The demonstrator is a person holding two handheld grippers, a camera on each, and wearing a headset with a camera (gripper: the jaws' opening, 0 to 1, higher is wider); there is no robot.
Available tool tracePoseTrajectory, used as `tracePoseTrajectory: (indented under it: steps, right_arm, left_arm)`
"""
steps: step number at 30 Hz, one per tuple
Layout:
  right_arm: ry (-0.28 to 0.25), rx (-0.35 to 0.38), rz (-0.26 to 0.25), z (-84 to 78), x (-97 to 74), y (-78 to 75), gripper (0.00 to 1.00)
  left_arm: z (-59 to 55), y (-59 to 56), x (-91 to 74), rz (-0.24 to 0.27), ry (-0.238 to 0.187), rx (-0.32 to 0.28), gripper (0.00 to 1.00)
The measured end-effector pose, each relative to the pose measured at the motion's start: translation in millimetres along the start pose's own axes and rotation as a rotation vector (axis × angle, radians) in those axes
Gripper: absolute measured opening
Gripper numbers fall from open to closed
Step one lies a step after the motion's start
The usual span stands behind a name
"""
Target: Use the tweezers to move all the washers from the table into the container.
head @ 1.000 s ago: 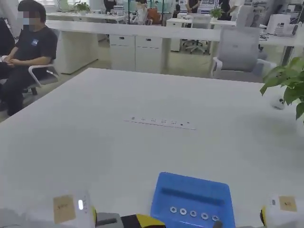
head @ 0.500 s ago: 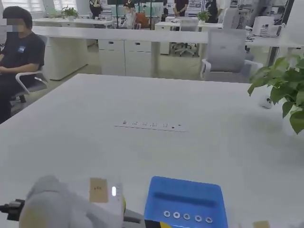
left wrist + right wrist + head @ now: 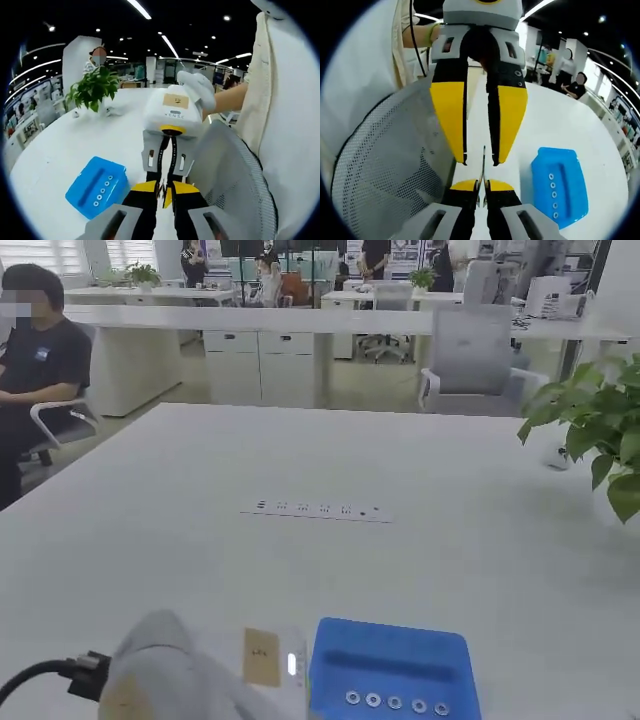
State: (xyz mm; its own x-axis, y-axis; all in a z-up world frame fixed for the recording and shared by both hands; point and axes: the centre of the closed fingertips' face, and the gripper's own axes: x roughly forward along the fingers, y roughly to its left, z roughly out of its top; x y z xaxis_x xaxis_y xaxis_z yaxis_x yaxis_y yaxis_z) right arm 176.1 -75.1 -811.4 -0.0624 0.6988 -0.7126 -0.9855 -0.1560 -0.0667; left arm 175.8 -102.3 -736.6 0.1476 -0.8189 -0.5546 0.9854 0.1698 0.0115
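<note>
Low and to the left in the head view, a gripper (image 3: 275,665) shows its white box and tan label behind a grey gloved hand (image 3: 160,675). Its jaws are cut off by the bottom edge, so I cannot tell which side it is. The blue container (image 3: 440,650) lies just to its right, with five washers (image 3: 395,702) in a row inside.

In the left gripper view, the container (image 3: 82,187) sits on the table to the left of the left gripper (image 3: 164,189), and its washer row (image 3: 103,190) slants up and away. The right gripper (image 3: 165,177), in a white-gloved hand (image 3: 200,90), points straight back at the left gripper, tips almost meeting. Where one pair of jaws ends and the other begins is hard to make out there. A mesh chair back (image 3: 235,185) curves off to the right.

In the right gripper view, the right gripper (image 3: 481,187) is pinched tight on the tweezers (image 3: 483,167). This thin metal blade lies along the jaws' own line and points forward. Its tip reaches the gap of the left gripper (image 3: 479,162), whose yellow jaws stand a little apart and touch nothing. Only a sliver of the tweezers clears the jaws. The container (image 3: 572,185) lies to the right of the right gripper, its long side parallel to the jaws and its washers (image 3: 553,195) strung along that axis.
</note>
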Motion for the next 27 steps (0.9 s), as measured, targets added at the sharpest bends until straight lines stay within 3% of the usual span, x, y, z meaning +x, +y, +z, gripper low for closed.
tracePoseTrajectory:
  steps: [4,11,15,20,27]
  right_arm:
    - [0.021,-0.006,0.001,-5.0,1.0,3.5,0.03]
    - [0.052,0.005,0.004,-16.0,1.2,5.4,0.04]
    - [0.07,0.019,0.005,-23.0,4.1,3.2,0.04]
    - [0.109,0.034,-0.002,-32.6,10.9,-1.5,0.04]
    - [0.108,0.052,0.0,-36.7,25.1,-2.4,0.04]
  left_arm:
    - [2.6,-1.7,5.0,-0.01,-0.019,-0.014,0.0]
    - [-2.2,-4.0,12.6,-0.02,0.019,0.014,0.0]
    - [-12.3,-0.5,13.7,-0.023,0.064,0.021,0.0]
    - [-35.9,5.6,13.4,-0.018,0.16,0.03,0.0]
    - [-57.4,9.8,12.6,-0.022,0.201,0.009,0.0]
